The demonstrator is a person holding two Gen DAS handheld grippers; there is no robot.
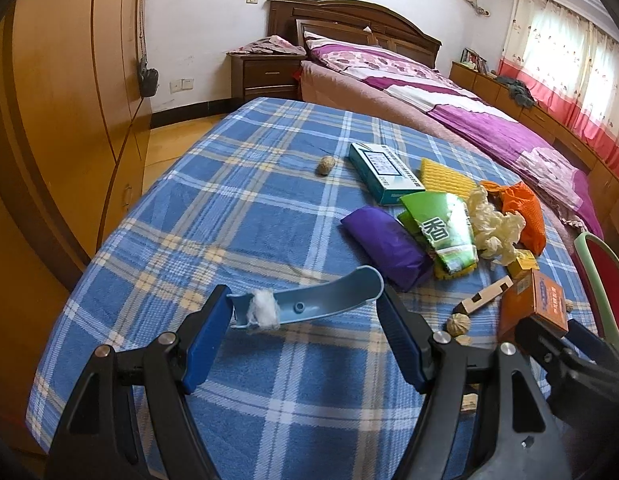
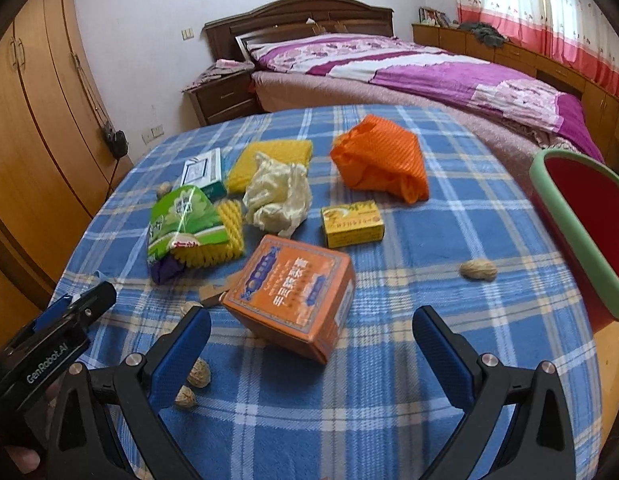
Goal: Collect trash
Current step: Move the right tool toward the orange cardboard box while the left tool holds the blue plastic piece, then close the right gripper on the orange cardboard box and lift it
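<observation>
My left gripper jaws clamp a blue scoop crosswise, long axis left-right, cotton wad clinging. Right gripper jaws gape, empty, before the tilted orange box. Plaid surface; bed beyond.

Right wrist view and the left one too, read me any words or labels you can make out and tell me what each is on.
"GenRobot.AI": on the left gripper body, right wrist view.
"香": large character on the green packet.
Orange box: Chinese print, too blurred to read.
Yellow box: print too small to read.
Teal box: label text too small to read.
</observation>
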